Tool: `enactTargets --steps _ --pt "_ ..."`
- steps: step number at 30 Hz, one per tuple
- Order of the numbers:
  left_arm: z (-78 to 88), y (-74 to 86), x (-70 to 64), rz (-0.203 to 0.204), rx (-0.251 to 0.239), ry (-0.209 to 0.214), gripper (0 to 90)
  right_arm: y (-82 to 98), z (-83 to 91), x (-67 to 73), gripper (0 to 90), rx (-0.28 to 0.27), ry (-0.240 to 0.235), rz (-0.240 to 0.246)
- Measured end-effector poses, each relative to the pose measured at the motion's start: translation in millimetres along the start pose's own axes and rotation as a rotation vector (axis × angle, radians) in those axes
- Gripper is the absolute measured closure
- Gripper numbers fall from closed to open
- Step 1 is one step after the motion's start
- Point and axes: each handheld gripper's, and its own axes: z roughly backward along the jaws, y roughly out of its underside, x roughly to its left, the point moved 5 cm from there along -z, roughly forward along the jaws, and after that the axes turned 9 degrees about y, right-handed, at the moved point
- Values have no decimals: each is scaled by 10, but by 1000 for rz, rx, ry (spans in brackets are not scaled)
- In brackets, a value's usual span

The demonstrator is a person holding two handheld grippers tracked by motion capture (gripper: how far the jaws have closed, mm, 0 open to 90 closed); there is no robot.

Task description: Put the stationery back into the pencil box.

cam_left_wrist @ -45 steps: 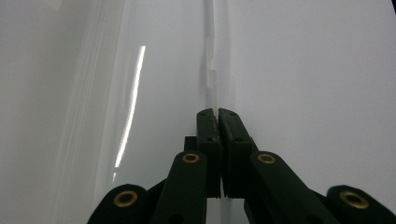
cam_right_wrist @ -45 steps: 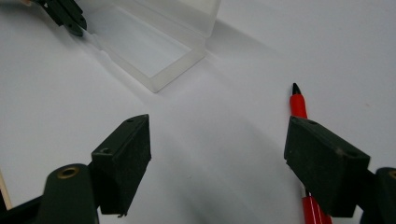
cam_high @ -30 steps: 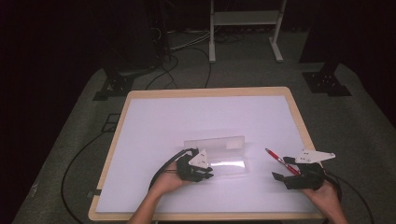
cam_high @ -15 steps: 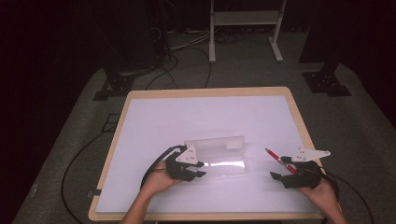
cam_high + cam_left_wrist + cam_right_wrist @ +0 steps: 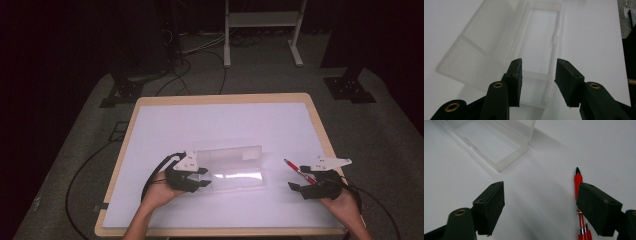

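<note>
I am observing the clear plastic case [image 5: 235, 167] lying open on the white counter [image 5: 225, 125], its lid hinged back. My left hand-held gripper [image 5: 204, 177] is sitting at the case's left end; its jaws have just been opening and are now released, with the case's end wall [image 5: 534, 75] between the pads but untouched. My right hand-held gripper [image 5: 295, 187] is resting well right of the case, jaws spread wide and grasping nothing. A red pen [image 5: 579, 202] is lying right of the case, just beside that gripper.

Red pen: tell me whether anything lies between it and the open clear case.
Nothing visible does. The red pen lies on bare white table right of the open clear case; the right gripper hovers beside it, jaws open.
</note>
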Motion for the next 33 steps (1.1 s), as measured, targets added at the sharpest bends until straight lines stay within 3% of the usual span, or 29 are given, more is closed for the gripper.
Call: enactTargets --steps 11,20,27,33 --pt "172 85 33 33 -32 -47 501 -6 -37 -28 222 18 3 -10" --pt "219 169 86 82 -76 -74 394 20 -74 -102 239 43 24 -23" --pt "273 210 109 101 -92 -109 337 48 -80 -167 300 62 34 -47" --pt "325 290 161 144 -107 -132 289 72 -82 -240 366 82 40 -81"
